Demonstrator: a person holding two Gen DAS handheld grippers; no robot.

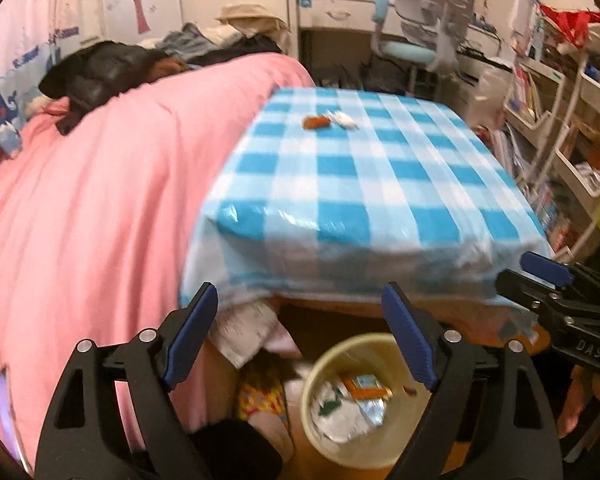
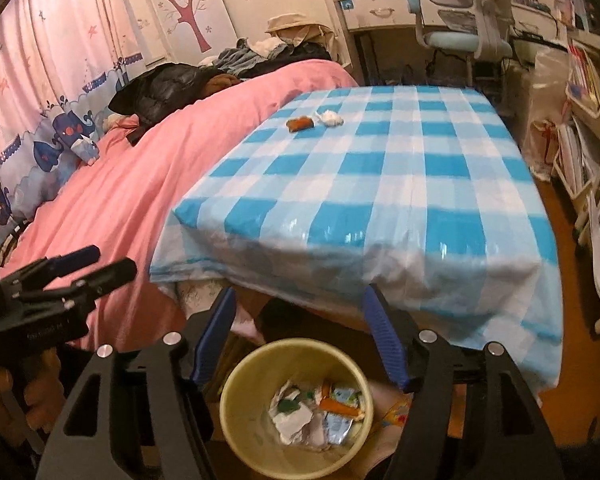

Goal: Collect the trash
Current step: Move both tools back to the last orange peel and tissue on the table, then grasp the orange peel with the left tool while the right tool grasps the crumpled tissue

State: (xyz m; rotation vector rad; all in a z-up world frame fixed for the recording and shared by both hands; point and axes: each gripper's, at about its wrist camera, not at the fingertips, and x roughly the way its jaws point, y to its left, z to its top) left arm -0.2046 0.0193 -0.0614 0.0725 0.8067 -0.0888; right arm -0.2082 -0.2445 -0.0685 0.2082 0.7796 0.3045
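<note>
A pale yellow bin [image 1: 342, 341] [image 2: 249, 394] stands on the floor under the table's near edge, with several wrappers and crumpled papers [image 1: 348, 404] [image 2: 316, 408] inside. My left gripper [image 1: 300, 289] hangs open above it, nothing between its fingers. My right gripper [image 2: 300, 292] is also open and empty over the bin. Each gripper shows at the edge of the other's view: the right gripper [image 1: 528, 274] and the left gripper [image 2: 112, 260]. On the far part of the blue checked tablecloth [image 1: 380, 184] [image 2: 380, 184] lie an orange wrapper [image 1: 316, 122] [image 2: 300, 124] and a white crumpled paper [image 1: 342, 119] [image 2: 331, 117].
A bed with a pink cover [image 2: 140, 184] runs along the table's left side, a black jacket [image 2: 168, 88] on it. A desk chair [image 2: 460, 36] stands behind the table. Shelves of books [image 2: 592, 128] line the right side, above a wooden floor.
</note>
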